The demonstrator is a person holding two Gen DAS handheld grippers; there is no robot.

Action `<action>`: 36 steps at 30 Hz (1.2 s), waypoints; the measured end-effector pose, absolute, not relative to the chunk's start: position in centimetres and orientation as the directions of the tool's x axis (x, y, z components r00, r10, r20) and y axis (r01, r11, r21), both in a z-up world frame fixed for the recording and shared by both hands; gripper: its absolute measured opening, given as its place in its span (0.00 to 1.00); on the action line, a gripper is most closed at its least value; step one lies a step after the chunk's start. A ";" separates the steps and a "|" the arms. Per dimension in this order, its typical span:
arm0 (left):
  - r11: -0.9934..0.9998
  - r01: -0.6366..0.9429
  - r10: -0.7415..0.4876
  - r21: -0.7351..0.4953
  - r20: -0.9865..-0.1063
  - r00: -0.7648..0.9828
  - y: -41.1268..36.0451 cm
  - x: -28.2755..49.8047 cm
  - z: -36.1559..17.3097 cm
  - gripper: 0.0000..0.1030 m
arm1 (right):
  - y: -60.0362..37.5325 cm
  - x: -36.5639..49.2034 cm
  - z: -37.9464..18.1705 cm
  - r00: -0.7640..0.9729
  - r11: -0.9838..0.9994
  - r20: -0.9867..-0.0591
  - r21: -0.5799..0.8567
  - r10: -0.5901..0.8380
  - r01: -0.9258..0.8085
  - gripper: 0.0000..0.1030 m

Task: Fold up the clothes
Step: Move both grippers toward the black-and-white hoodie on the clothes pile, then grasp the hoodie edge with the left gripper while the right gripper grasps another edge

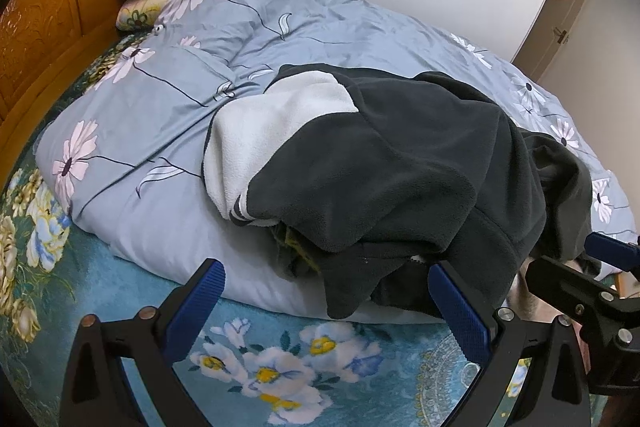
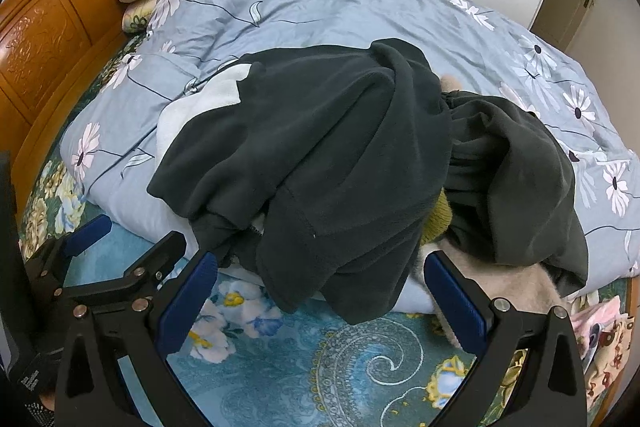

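Pile: a dark grey fleece garment (image 2: 332, 155) with a white panel (image 1: 272, 123) lies crumpled on top of a heap at the near edge of the blue floral duvet (image 1: 256, 11), on the bed; an olive-yellow item (image 2: 438, 217) and a beige fleece piece (image 2: 504, 279) peek out beneath it.
Left tongs (image 1: 332, 299): spread wide, empty, hovering over the teal floral sheet (image 1: 280, 363) just in front of the garment's hanging hem.
Right tongs (image 2: 320, 301): also spread, empty, close to the same hem, near the beige piece.
Step in hand (my judgement): first grasp, to lift the dark garment clear of the heap; no folding is done yet.
How to do it well: take only the top layer, 1 tong on each side of the hem or at 2 well-apart seams, so the pieces below stay behind.
After the grasp: raise and shake it open, then lay it flat on a bare part of the duvet.
Risk: thick fleece bunches, so a shallow pinch may slip.
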State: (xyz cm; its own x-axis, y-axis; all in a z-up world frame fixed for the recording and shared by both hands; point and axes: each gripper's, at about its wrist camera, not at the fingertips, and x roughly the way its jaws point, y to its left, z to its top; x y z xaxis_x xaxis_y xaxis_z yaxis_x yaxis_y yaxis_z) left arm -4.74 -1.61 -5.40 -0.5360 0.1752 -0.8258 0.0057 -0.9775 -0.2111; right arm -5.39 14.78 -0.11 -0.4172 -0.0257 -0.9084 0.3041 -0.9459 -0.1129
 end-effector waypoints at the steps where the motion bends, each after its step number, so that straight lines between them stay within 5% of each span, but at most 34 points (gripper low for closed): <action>1: -0.978 0.005 0.174 -0.210 -0.826 -0.536 -1.6 -4.8 -5.4 1.00 | 14.8 -5.4 -0.2 -0.417 -0.946 -0.909 -0.112 -0.026 0.304 1.00; 30: -0.969 -0.013 0.223 -0.246 -0.851 -0.476 -4.4 -6.4 -6.4 1.00 | 16.1 -6.1 -0.6 -0.383 -0.957 -0.920 -0.036 -0.081 0.289 1.00; 36: -0.936 0.108 0.264 -0.335 -0.871 -0.413 -7.1 -9.6 -7.8 0.99 | 17.6 -7.4 -0.9 -0.372 -0.965 -0.923 0.003 -0.103 0.262 1.00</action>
